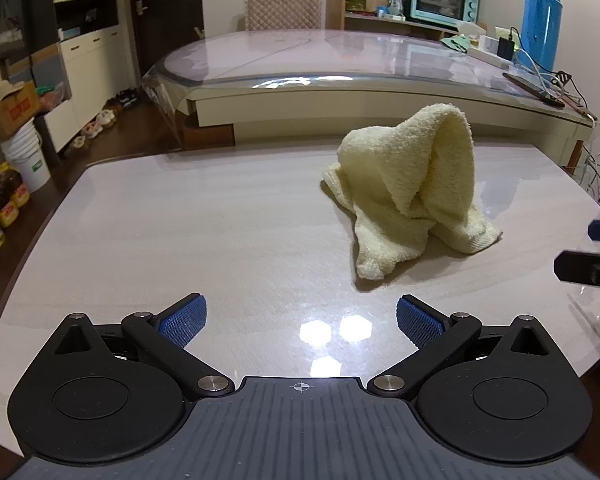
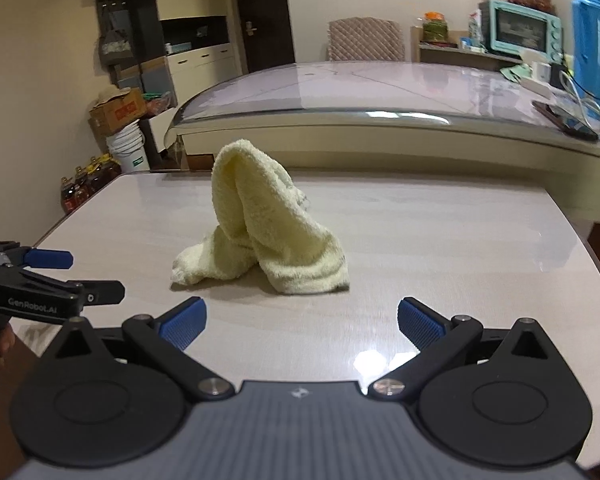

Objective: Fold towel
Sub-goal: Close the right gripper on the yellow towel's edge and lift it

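The jaws of both tools stand spread wide and hold nothing: the left gripper (image 1: 301,322) and the right gripper (image 2: 302,322) each show 2 blue pads apart with bare counter (image 1: 180,232) between them. Both sit low over the near edge, and in the right wrist view the left tool shows at the left border, level with its partner. Ahead of them, near the middle of the counter and clear of every edge, the pale yellow towel (image 1: 414,188) lies crumpled, 1 hump standing up like a peaked hood with 2 loose tails splayed toward the near edge. No corner can be told apart with certainty; the hems are buried in the folds. That is the main risk as I judge it: a pinch taken on the hump or on a doubled layer would lift a bunch instead of 1 edge, and the towel would not spread flat. The counter looks glossy, so dragging the cloth may slide the whole heap toward the far edge rather than open it. If the 2 tools seize tails from the same side, the cloth would twist. The hump also looks loosely balanced and may flop over when nudged, hiding the tails.
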